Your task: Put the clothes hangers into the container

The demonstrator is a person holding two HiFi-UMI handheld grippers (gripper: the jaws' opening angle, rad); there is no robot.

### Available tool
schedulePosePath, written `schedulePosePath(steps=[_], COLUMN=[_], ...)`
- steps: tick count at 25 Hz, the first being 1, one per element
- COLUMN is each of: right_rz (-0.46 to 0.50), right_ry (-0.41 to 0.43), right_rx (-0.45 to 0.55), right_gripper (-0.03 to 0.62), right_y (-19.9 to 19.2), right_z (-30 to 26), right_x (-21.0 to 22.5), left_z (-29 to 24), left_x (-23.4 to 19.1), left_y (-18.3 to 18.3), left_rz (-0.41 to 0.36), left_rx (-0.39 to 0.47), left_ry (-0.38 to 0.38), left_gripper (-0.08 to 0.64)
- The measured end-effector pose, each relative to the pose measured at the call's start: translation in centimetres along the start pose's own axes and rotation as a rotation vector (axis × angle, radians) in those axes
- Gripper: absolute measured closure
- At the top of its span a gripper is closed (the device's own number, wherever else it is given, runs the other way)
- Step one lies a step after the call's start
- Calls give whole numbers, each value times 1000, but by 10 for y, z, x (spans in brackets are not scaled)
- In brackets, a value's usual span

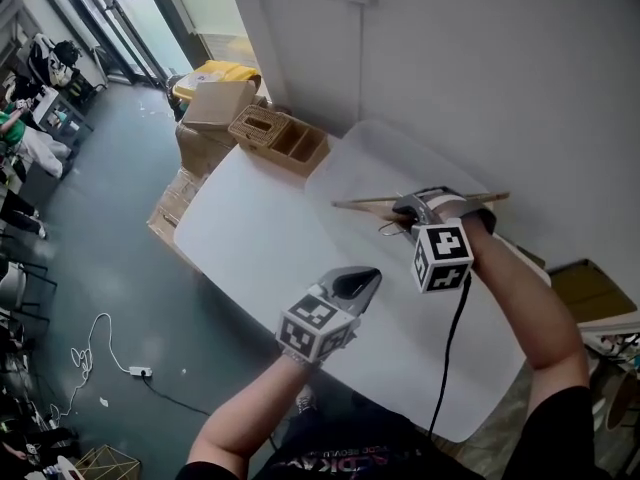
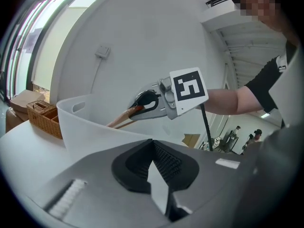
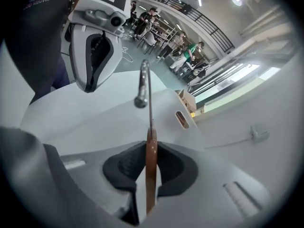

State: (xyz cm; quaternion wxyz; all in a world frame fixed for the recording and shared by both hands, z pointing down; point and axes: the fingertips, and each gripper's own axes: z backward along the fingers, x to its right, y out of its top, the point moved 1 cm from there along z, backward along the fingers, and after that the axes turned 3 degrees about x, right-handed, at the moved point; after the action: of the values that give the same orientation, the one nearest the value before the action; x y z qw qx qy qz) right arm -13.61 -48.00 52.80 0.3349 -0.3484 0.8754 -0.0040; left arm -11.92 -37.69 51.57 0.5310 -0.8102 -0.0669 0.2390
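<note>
The right hand-held gripper (image 1: 405,213) is clamped on a wooden hanger (image 1: 365,204), its pads closed on the wood just below the metal hook (image 3: 144,84). It holds the hanger over the white container (image 1: 330,168) at the far right of the tabletop (image 1: 250,228). The left hand-held gripper (image 1: 360,280) is nearer, jaws together with nothing between them. No other hanger lies on the tabletop, and whether any is already inside I cannot tell. This one seems close to done, with only lowering and letting go left.
</note>
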Motion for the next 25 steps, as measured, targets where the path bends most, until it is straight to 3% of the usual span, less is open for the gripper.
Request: schedulePosePath(steps=[14, 25], right_rz=[100, 79], right_ry=[12, 10], right_rx=[9, 7], right_gripper=[534, 531], right_y=[4, 6], right_z=[-42, -46], right_x=[-20, -22], left_z=[1, 8], left_x=[-18, -20], left_y=[-18, -23], left_rz=[35, 53], left_rx=[-13, -12], left_ry=[19, 27], left_gripper=[554, 554])
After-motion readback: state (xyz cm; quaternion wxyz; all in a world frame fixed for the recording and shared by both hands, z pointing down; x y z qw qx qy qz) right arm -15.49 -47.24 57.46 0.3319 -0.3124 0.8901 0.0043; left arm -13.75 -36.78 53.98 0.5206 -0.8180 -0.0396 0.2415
